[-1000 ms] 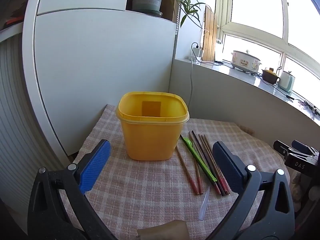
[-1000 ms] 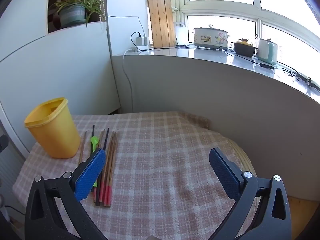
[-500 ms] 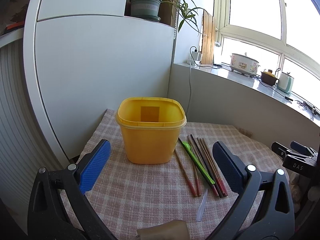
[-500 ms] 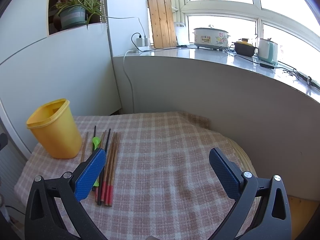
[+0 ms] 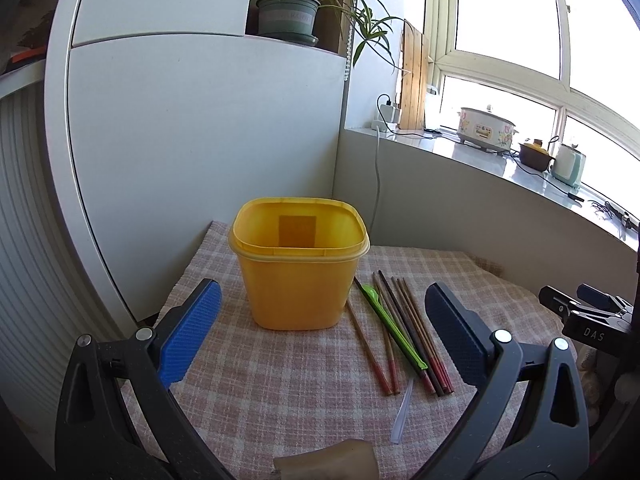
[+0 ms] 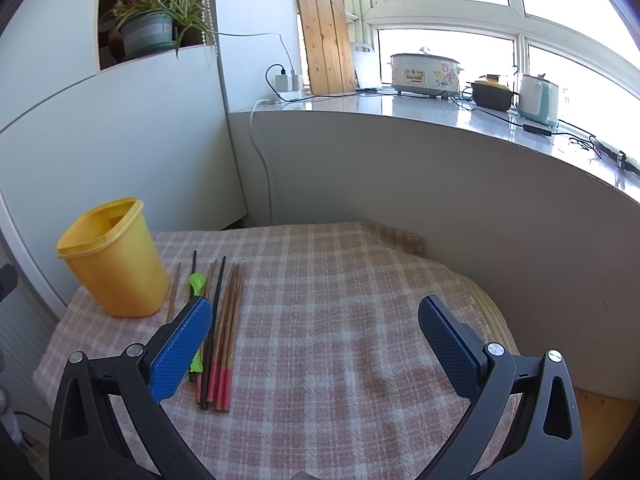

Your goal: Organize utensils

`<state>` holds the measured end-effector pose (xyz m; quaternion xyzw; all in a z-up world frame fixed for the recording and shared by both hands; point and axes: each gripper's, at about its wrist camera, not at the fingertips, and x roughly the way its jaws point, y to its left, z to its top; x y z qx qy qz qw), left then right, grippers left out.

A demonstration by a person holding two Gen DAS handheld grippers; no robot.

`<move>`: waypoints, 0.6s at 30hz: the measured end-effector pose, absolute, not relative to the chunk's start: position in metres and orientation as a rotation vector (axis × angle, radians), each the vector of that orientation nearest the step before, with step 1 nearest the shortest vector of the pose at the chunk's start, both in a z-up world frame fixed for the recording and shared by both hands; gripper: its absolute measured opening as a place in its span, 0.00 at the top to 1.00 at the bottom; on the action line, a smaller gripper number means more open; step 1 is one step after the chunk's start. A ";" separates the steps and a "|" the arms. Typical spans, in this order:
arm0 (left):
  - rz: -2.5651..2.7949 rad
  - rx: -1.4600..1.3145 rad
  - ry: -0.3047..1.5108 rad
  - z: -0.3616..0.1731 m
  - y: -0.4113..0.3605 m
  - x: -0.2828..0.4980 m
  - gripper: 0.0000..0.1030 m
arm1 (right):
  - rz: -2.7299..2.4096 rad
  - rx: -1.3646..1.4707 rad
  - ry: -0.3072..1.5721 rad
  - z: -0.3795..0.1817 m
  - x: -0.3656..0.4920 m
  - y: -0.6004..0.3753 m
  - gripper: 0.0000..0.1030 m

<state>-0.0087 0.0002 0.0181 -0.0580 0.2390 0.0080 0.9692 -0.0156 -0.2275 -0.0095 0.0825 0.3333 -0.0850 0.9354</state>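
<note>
An empty yellow plastic container [image 5: 298,268] stands on the checked tablecloth [image 5: 280,384]; it also shows in the right wrist view [image 6: 114,264]. Right of it lie several wooden and dark chopsticks [image 5: 416,340] and a green utensil [image 5: 392,326], side by side; they also show in the right wrist view as chopsticks [image 6: 224,332] and green utensil [image 6: 196,284]. My left gripper [image 5: 320,336] is open and empty, hovering in front of the container. My right gripper [image 6: 316,344] is open and empty above the cloth, right of the chopsticks.
A clear plastic spoon [image 5: 402,412] lies near the table's front edge. White cabinet panels [image 5: 200,140] stand behind the container. A grey ledge [image 6: 440,112] with cookers and a kettle runs along the right. A potted plant [image 5: 288,16] sits on a high shelf.
Both cameras have drifted slightly; the container and chopsticks sit a little lower and nearer in view. Nothing on the table has moved, and both grippers stay open.
</note>
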 end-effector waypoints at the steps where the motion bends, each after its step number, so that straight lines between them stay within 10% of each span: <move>1: 0.016 -0.118 0.483 0.018 0.000 -0.009 0.00 | -0.174 0.166 0.681 -0.010 -0.016 -0.228 0.01; 18: 0.016 -0.116 0.485 0.018 -0.001 -0.009 0.00 | -0.166 0.162 0.692 -0.013 -0.015 -0.222 0.01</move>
